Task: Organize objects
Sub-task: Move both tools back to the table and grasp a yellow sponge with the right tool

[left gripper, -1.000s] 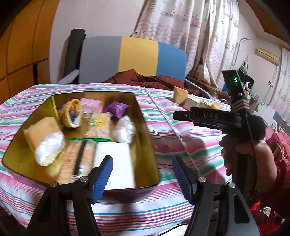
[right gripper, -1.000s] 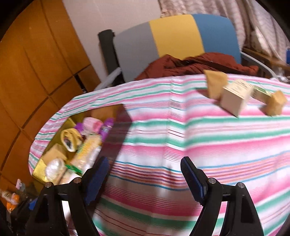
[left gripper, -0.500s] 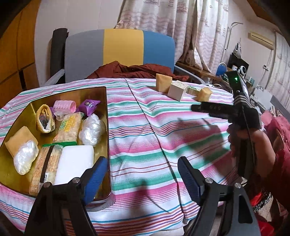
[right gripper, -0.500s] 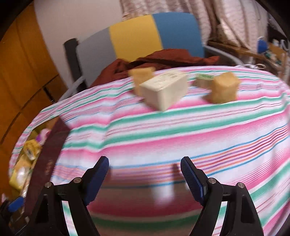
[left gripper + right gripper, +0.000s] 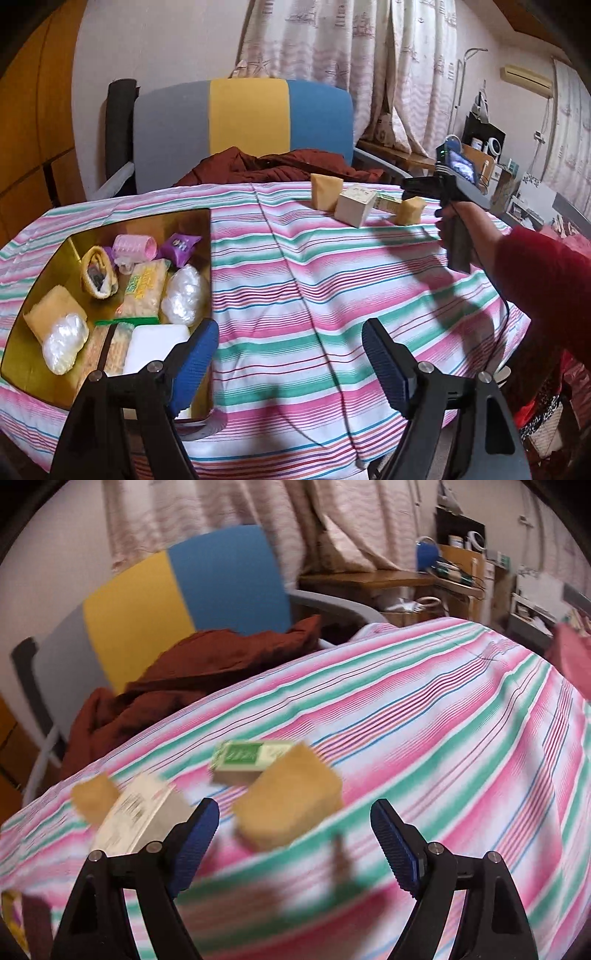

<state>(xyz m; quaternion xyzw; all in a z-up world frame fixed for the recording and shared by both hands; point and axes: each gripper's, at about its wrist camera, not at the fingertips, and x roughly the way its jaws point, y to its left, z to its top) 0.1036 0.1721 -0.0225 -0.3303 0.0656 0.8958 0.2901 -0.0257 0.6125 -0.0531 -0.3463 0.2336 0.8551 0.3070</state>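
A gold tray [image 5: 33,295] at the table's left holds several packets, a pink roller [image 5: 132,248] and a white block [image 5: 155,345]. At the far right of the striped table stand a tan sponge [image 5: 325,192], a white box [image 5: 356,205], a green box [image 5: 388,202] and a second tan sponge [image 5: 410,210]. My left gripper [image 5: 288,363] is open and empty over the near table edge. My right gripper [image 5: 293,836] is open and empty, close in front of the tan sponge [image 5: 291,805], with the white box [image 5: 136,819] to its left and the green box [image 5: 251,760] behind.
A grey, yellow and blue chair [image 5: 243,122] with a dark red cloth [image 5: 273,168] stands behind the table. A cluttered desk [image 5: 424,579] and curtains are at the far right. The right hand and red sleeve [image 5: 535,273] reach over the table's right side.
My right gripper has swung right and forward, from over the tray to close in front of the right tan sponge. The left gripper has drifted right, away from the tray.
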